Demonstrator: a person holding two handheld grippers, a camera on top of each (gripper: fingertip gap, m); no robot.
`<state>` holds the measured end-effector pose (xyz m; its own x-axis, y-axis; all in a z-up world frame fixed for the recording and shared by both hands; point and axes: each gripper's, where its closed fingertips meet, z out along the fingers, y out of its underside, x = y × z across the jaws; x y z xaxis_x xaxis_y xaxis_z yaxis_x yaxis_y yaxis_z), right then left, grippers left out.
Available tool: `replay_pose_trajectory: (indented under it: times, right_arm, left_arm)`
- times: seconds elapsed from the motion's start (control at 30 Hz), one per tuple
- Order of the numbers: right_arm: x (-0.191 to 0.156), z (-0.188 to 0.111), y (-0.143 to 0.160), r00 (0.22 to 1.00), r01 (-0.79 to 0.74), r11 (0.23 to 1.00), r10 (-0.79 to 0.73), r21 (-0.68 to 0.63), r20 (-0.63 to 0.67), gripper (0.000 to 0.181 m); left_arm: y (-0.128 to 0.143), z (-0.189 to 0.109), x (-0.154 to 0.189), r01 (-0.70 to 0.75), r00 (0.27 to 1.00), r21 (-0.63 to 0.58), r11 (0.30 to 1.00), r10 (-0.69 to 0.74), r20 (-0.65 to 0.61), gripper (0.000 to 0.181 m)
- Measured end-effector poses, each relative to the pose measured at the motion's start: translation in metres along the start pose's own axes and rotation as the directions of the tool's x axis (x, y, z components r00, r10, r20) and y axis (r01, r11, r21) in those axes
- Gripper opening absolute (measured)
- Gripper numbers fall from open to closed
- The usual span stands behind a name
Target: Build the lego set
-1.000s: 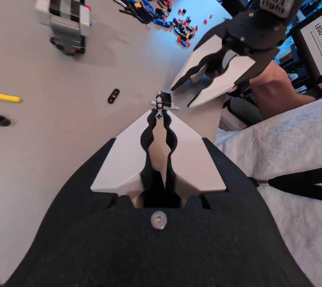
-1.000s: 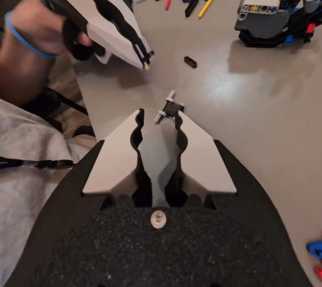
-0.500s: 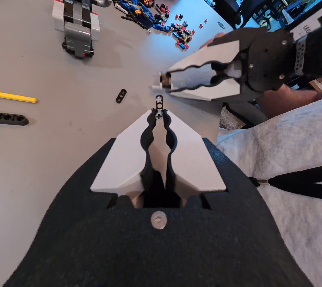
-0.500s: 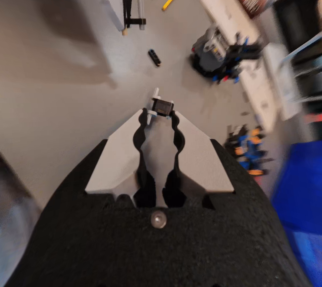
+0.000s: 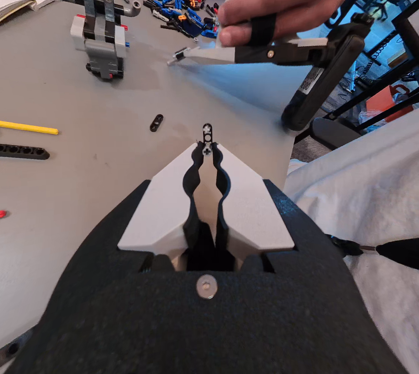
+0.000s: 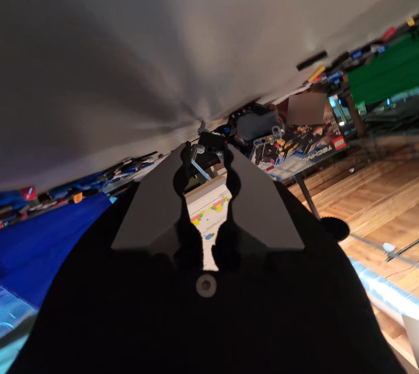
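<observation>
On the grey table (image 5: 118, 181) a yellow rod (image 5: 29, 128) lies far left, with the half-built model (image 5: 99, 45) standing beyond it. The left gripper (image 5: 207, 147) is clamped on a small black link (image 5: 207, 133) held upright above the table edge. Right of the model, the right gripper (image 5: 181, 56) pinches a black piece with grey pins (image 6: 209, 141), raised off the table.

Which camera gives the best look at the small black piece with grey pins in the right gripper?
The right wrist view: the black piece with grey pins sits close between the right gripper tips. The left wrist view shows it small, side-on and blurred.
</observation>
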<state>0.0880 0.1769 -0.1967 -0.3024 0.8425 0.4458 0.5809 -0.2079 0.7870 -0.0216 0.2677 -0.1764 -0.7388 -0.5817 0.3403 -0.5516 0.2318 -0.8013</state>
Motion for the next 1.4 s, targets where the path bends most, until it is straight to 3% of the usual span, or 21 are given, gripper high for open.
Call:
replay_pose_trajectory:
  times: [0.07, 0.1, 0.2, 0.33, 0.4, 0.43, 0.5, 0.57, 0.6, 0.67, 0.73, 0.83, 1.0, 1.17, 1.4]
  right_arm:
    - [-0.003, -0.005, -0.012, 0.998, 0.066, 0.996, -0.067, 0.059, 0.013, 0.026]
    - [0.0, -0.009, -0.018, 0.997, 0.075, 0.993, -0.074, 0.088, -0.007, 0.017]
    - [0.003, -0.016, -0.026, 1.0, 0.003, 0.995, -0.004, 0.104, 0.009, 0.027]
    - [0.006, -0.031, -0.022, 0.957, -0.285, 0.948, 0.272, 0.141, 0.102, 0.04]
    - [0.011, -0.038, -0.011, 0.829, -0.554, 0.823, 0.53, 0.127, 0.179, 0.038]
    - [0.009, -0.038, -0.004, 0.71, -0.697, 0.711, 0.664, 0.095, 0.234, 0.037]
    - [-0.003, -0.037, -0.001, 0.31, -0.941, 0.338, 0.873, -0.007, 0.377, 0.037]
    - [-0.014, -0.035, -0.01, -0.125, -0.991, -0.085, 0.867, -0.106, 0.482, 0.038]
    - [-0.015, -0.034, -0.015, -0.302, -0.953, -0.27, 0.801, -0.138, 0.518, 0.038]
    - [-0.014, -0.033, -0.014, -0.538, -0.82, -0.549, 0.646, -0.161, 0.541, 0.038]
    - [-0.011, -0.037, -0.01, -0.642, -0.7, -0.698, 0.523, -0.15, 0.561, 0.035]
    - [-0.012, -0.04, -0.015, -0.691, -0.642, -0.751, 0.479, -0.156, 0.541, 0.038]
    - [-0.021, -0.036, -0.03, -0.656, -0.74, -0.648, 0.638, -0.18, 0.403, 0.034]
    - [-0.017, -0.036, -0.038, -0.628, -0.766, -0.613, 0.653, -0.19, 0.424, 0.031]
    - [-0.018, -0.029, -0.034, -0.654, -0.741, -0.639, 0.616, -0.206, 0.439, 0.041]
  left_arm:
    - [0.0, 0.0, 0.002, -0.005, 1.0, 0.001, 1.0, 0.005, 0.004, 0.006]
    - [-0.001, 0.0, 0.003, -0.007, 1.0, 0.003, 1.0, 0.007, 0.001, 0.006]
    - [-0.002, 0.0, 0.007, -0.019, 1.0, 0.006, 1.0, 0.019, -0.006, 0.006]
    - [-0.002, 0.001, 0.013, -0.021, 0.999, 0.01, 1.0, 0.021, -0.031, 0.006]
    - [-0.003, 0.001, 0.015, -0.015, 0.999, 0.018, 1.0, 0.015, -0.046, 0.006]
    - [-0.004, 0.001, 0.016, -0.008, 0.998, 0.023, 1.0, 0.01, -0.058, 0.006]
    - [-0.004, 0.002, 0.018, 0.002, 0.997, 0.028, 1.0, 0.0, -0.08, 0.006]
    - [-0.005, 0.003, 0.016, 0.004, 0.997, 0.034, 0.999, -0.001, -0.084, 0.006]
    - [-0.005, 0.004, 0.014, 0.007, 0.997, 0.031, 1.0, -0.004, -0.083, 0.006]
    - [-0.005, 0.006, 0.012, 0.016, 0.997, 0.029, 0.999, -0.013, -0.082, 0.006]
    - [-0.004, 0.008, 0.01, 0.024, 0.996, 0.025, 0.999, -0.022, -0.083, 0.006]
    - [-0.001, 0.011, 0.008, 0.018, 0.998, 0.012, 1.0, -0.017, -0.066, 0.006]
    - [0.0, 0.014, 0.003, 0.04, 0.998, 0.006, 0.999, -0.04, -0.057, 0.006]
    - [-0.003, 0.016, 0.002, 0.045, 0.998, 0.007, 0.999, -0.045, -0.054, 0.006]
    - [-0.003, 0.019, 0.003, 0.048, 0.997, -0.001, 0.999, -0.048, -0.059, 0.006]
